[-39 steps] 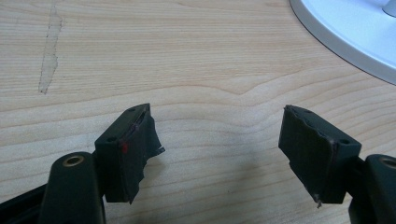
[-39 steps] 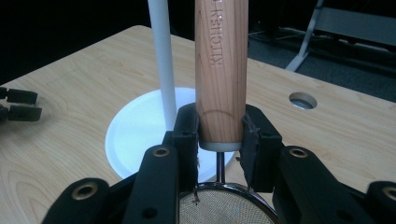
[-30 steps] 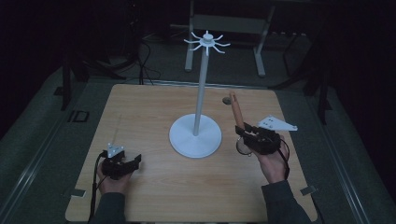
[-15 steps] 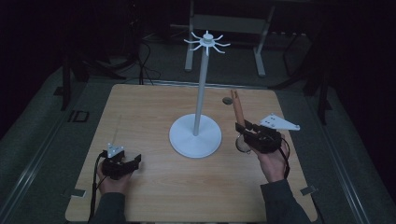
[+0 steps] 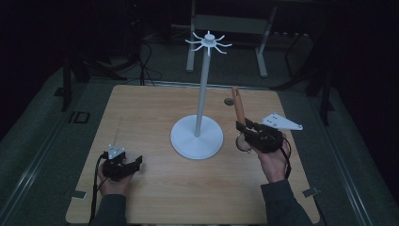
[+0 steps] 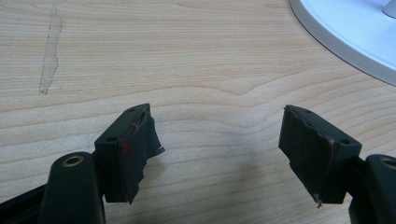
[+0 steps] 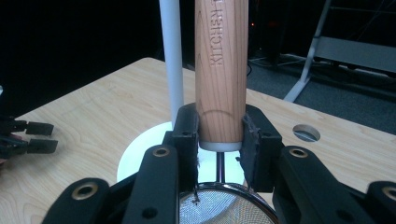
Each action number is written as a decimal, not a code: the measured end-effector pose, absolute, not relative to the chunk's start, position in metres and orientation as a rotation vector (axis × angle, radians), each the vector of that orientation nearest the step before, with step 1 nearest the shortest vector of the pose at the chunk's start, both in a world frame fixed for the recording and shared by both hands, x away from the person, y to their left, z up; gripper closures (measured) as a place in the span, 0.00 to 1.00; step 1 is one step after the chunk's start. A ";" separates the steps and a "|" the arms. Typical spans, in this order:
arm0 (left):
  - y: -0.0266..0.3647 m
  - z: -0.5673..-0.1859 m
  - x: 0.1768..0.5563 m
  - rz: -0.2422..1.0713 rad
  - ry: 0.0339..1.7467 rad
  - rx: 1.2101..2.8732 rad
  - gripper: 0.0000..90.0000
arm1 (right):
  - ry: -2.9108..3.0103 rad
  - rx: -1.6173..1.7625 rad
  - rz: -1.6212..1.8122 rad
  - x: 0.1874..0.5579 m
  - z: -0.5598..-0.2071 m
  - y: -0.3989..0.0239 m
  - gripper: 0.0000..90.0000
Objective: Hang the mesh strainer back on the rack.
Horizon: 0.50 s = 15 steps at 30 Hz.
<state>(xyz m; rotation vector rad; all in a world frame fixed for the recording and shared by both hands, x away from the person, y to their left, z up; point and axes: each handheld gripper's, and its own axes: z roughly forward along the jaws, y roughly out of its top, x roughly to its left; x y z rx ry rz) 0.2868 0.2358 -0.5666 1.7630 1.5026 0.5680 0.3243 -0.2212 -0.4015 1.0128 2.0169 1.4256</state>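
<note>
The right claw (image 5: 243,126) is clenched on the wooden handle of a small metal mesh strainer (image 7: 221,65), its black jaws pressing the handle's lower end from both sides, at the right of the light wooden bench (image 5: 141,113). Compared with a second ago it sits almost where it was; the handle leans a touch more upright and the hand has barely shifted. The left claw (image 5: 123,165) has kept its place at the near left of the bench, jaws spread wide with bare wood between them.

In the right gripper view the strainer's round mesh bowl is cut off at the bottom edge behind the jaws, and the handle runs out of the top, so its far end is hidden there. From the high view the bowl is a small dim shape beside the claw, hard to make out.

The handle is pale, grained wood stamped with lettering, with a thin wire joining it to the bowl. It stands just right of the white metal stand with a round base (image 5: 196,136), whose thin pole carries radiating hooks on top.
</note>
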 end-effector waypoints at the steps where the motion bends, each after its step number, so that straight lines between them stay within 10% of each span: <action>1: 0.236 -0.567 0.287 0.568 1.503 1.763 0.30 | 2.017 1.011 1.427 0.324 -0.401 -0.221 0.77; 15: 0.236 -0.567 0.287 0.568 1.503 1.759 0.30 | 1.993 0.990 1.462 0.324 -0.393 -0.214 0.77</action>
